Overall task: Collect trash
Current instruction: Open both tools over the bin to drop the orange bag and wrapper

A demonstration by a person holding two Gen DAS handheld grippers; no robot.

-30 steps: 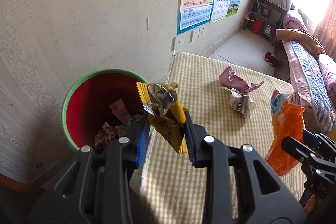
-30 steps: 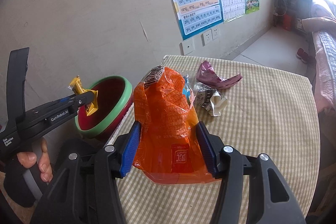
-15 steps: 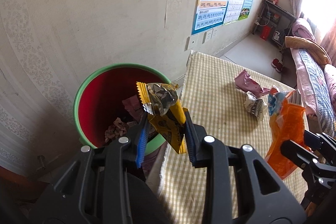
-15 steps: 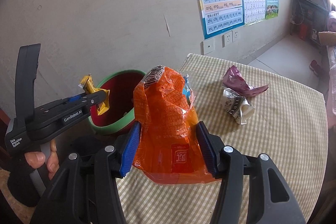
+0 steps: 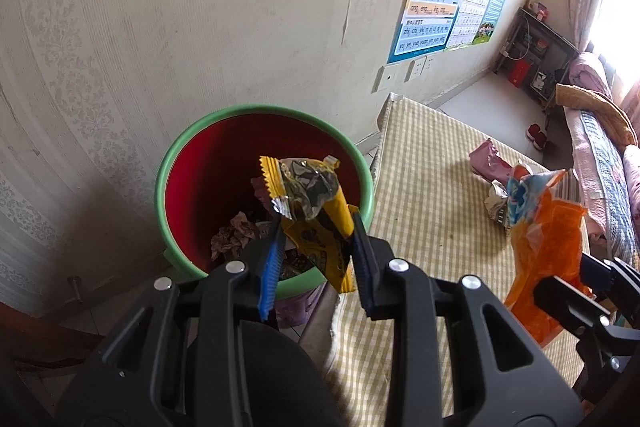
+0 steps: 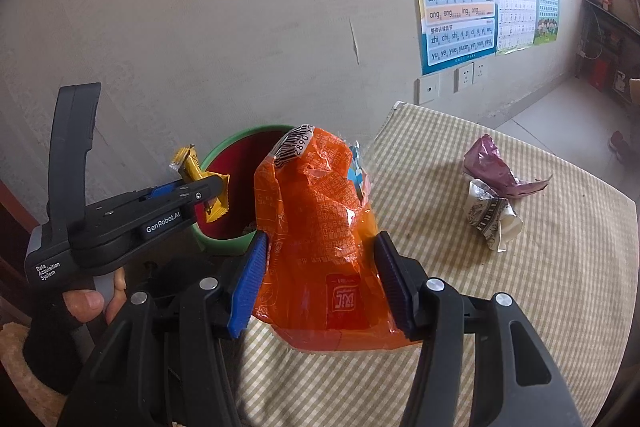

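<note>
Yellow and shiny, the candy wrapper [image 5: 316,215] is pinched tight in my left gripper [image 5: 316,247], and it hangs right over the open top of the bin [image 5: 168,163]. My right gripper [image 6: 320,279] is squeezing a big orange snack bag [image 6: 320,227], holding it up above the table [image 6: 560,307], just beside the bin. So I think I am at the dropping step: both pieces of trash are picked up and now they need to go in. Next I should let the left jaws spread so the wrapper falls straight down, then bring the orange bag across over the rim and let that go too. The wrapper is small, crinkly and torn open at the top. The bag is puffy and crumpled, with a barcode near its top. The bin is red inside with a green rim, and it has some scrunched paper at the bottom. Two more bits wait further out on the checked cloth: a pink wrapper [image 6: 496,167] and a silver wrapper [image 6: 492,215], touching each other.
</note>
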